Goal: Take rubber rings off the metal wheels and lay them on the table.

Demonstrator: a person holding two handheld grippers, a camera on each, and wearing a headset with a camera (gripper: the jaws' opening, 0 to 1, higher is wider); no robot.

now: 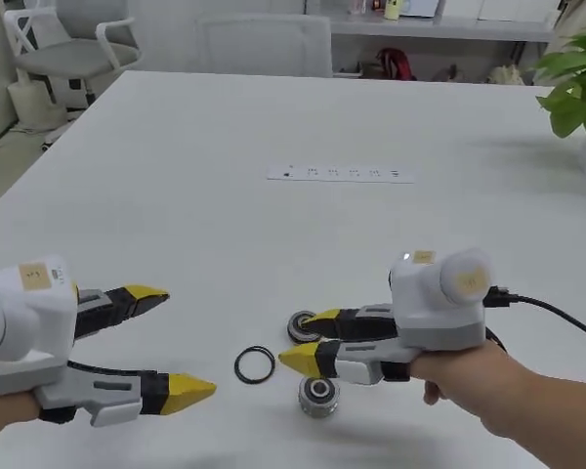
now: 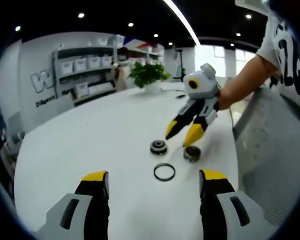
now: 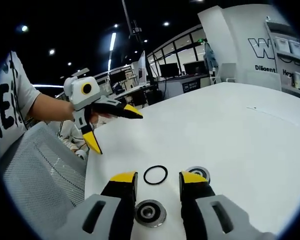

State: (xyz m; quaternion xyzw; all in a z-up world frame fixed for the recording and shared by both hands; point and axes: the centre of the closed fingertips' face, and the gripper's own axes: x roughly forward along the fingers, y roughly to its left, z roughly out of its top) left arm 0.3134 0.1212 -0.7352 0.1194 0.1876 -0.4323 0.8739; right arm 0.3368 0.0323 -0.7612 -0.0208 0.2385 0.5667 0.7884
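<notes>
A loose black rubber ring (image 1: 255, 364) lies flat on the white table (image 1: 273, 234). Two small metal wheels sit close to it: one with a dark rim (image 1: 299, 325), partly behind a jaw, and a bare grey one (image 1: 318, 395) nearer me. My right gripper (image 1: 295, 339) hovers open just above the wheels, holding nothing; in its own view (image 3: 158, 179) the ring (image 3: 155, 175) lies just past its tips and the grey wheel (image 3: 150, 212) shows low between the jaws. My left gripper (image 1: 181, 342) stands wide open left of the ring (image 2: 164, 172).
A flush socket strip (image 1: 340, 174) is set into the table's middle. A potted plant (image 1: 576, 83) stands at the far right edge. Office chairs (image 1: 73, 44) and shelves line the far side. A mesh chair back (image 3: 45, 175) is beside the table.
</notes>
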